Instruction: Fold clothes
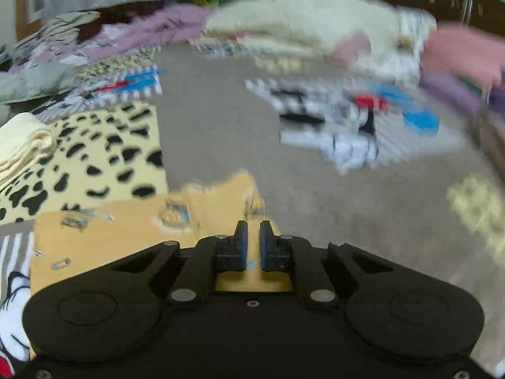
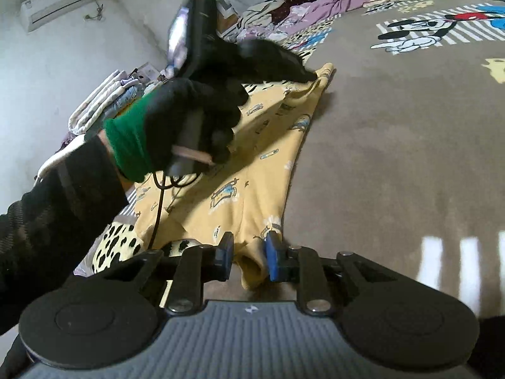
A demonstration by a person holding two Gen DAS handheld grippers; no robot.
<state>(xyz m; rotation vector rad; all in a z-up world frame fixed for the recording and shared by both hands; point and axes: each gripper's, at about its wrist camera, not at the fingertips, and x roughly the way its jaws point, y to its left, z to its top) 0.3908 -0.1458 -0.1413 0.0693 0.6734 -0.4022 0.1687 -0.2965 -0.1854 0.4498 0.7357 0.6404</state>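
My right gripper (image 2: pixel 249 254) pinches the yellow garment (image 2: pixel 240 170) hem between its fingers. My left gripper (image 1: pixel 253 246) sits nearly closed on the garment's 12 o'clock edge. Only the right view shows the gloved hand (image 2: pixel 192 120).

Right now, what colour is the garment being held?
Yellow-orange garment with small cartoon prints; clearest in the right wrist view.

The left gripper (image 1: pixel 253 230) points forward and slightly down, its two blue-padded fingers drawn close with only a narrow gap between them. From the right wrist view, a black-gloved hand (image 2: pixel 195 120) with a green cuff wraps the handle of that left gripper (image 2: pixel 311 75), the dark-sleeved forearm reaching in from the lower left. The right gripper (image 2: pixel 249 246) sits low, its fingers standing wider apart with cloth bunched between them.
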